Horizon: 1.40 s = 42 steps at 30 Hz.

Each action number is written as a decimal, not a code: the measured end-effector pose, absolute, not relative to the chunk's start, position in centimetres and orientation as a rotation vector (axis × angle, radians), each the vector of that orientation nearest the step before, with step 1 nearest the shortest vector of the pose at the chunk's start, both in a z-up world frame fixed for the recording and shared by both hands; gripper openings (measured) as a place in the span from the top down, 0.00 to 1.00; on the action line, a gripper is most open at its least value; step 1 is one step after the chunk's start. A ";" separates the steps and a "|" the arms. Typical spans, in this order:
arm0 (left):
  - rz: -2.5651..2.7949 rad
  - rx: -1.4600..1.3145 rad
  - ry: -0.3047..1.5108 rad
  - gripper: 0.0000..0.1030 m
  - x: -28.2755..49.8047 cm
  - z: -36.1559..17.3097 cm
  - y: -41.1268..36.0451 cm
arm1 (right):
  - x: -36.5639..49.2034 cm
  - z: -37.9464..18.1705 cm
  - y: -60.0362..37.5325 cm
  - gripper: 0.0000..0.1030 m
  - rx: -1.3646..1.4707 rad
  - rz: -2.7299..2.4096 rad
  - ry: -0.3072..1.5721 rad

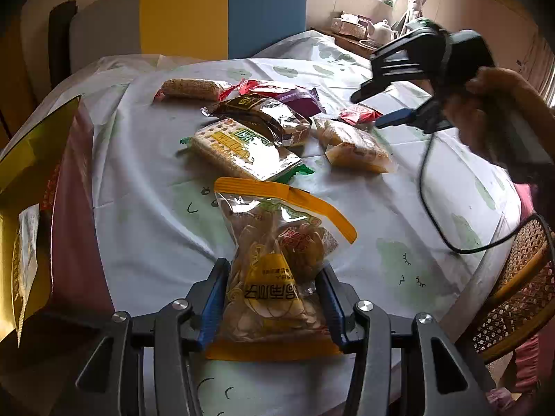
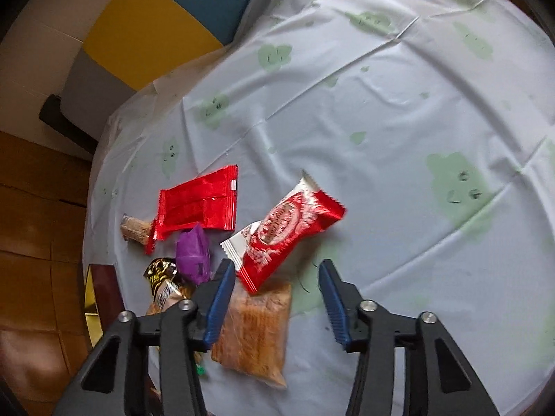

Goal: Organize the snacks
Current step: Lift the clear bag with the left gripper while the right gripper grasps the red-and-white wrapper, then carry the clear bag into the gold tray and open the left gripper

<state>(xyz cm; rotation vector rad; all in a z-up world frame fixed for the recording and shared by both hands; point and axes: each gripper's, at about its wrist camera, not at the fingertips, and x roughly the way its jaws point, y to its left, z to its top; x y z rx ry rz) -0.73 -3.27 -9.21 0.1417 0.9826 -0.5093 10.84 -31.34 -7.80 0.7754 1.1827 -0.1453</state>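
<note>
Left hand-held gripper (image 1: 274, 298) is clamped across the lower part of a clear zip bag of chips (image 1: 277, 263) with an orange seal strip, its blue pads pressing both sides so the bag lies pinched between the jaws over the near part of the table (image 1: 145, 187). Beyond it the remaining snacks lie loosely piled: a green-trimmed cracker pack (image 1: 242, 149), a dark brown wrapped cake (image 1: 267, 118), a clear pastry pack (image 1: 353, 145), a sesame bar (image 1: 194, 89), and purple and red wrappers. Right hand-held gripper (image 2: 274, 298) hangs above the table with jaws spread apart and empty, a red-and-white wafer packet (image 2: 284, 228) lying ahead between its fingertips, probably the next pick. At far left stands a gold-lined box (image 1: 31, 159), likely the destination.
</note>
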 end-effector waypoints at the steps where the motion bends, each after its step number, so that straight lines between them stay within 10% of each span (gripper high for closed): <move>1: -0.513 0.137 0.982 0.51 -0.7 -9.2 -3.2 | 11.3 -8.1 -31.3 0.55 0.777 -0.156 1.187; 16: -0.530 0.113 0.988 0.51 -0.4 -9.3 -2.9 | 18.3 -8.6 -28.5 0.54 0.385 -0.238 1.259; 21: -0.533 0.103 0.986 0.51 -0.4 -9.3 -2.9 | 18.0 -7.8 -25.1 0.73 0.054 -0.164 1.274; 42: -0.584 0.010 0.926 0.56 -0.7 -4.4 -1.4 | 10.7 -8.9 -24.9 0.66 -0.087 -0.014 1.242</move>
